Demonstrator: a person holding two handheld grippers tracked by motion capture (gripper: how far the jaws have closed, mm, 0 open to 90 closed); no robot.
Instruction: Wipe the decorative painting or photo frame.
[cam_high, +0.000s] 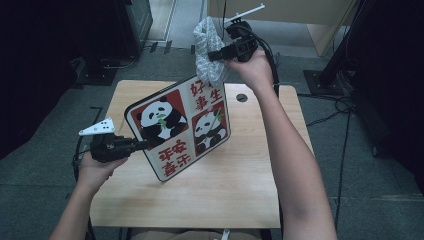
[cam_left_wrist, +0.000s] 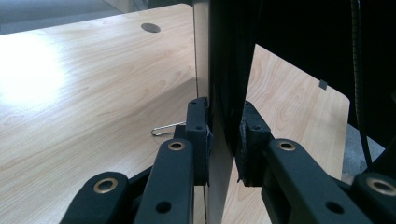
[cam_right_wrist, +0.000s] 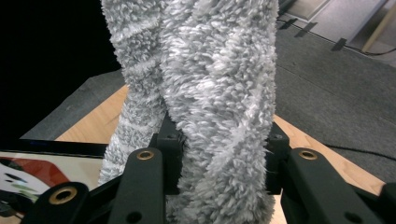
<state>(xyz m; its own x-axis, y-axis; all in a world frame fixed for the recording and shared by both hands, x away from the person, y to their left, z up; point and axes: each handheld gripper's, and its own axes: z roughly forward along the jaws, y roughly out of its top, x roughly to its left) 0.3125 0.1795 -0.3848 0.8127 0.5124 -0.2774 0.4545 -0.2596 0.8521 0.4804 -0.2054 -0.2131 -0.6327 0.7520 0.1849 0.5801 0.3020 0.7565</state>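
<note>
Gripping the left edge of a panda picture board (cam_high: 180, 127), the left gripper (cam_high: 142, 145) is holding it up on edge, tilted, over the wooden table (cam_high: 240, 180), with its lower corner sitting near the tabletop. In the left gripper view the jaws are pressing on either side of the thin board (cam_left_wrist: 219, 93), one pad on its pale face and one on its dark back. The board's printed face is showing two pandas in red squares and red Chinese characters in the other two quarters.

The right gripper (cam_high: 216, 55) is being held high above the far side of the table, just beyond the board's upper corner, and is clamping a fluffy grey cloth (cam_high: 207, 50). In the right gripper view the jaws are squeezing the bunched, twisted cloth (cam_right_wrist: 205, 93) between them, with folds of it rising above the pads and a length hanging below. In the high view the cloth's lower end is hanging right at the top corner of the board; whether it is touching the board is not clear.

A bent metal wire clip (cam_left_wrist: 166, 129) is lying on the table beside the left gripper's jaws
</note>
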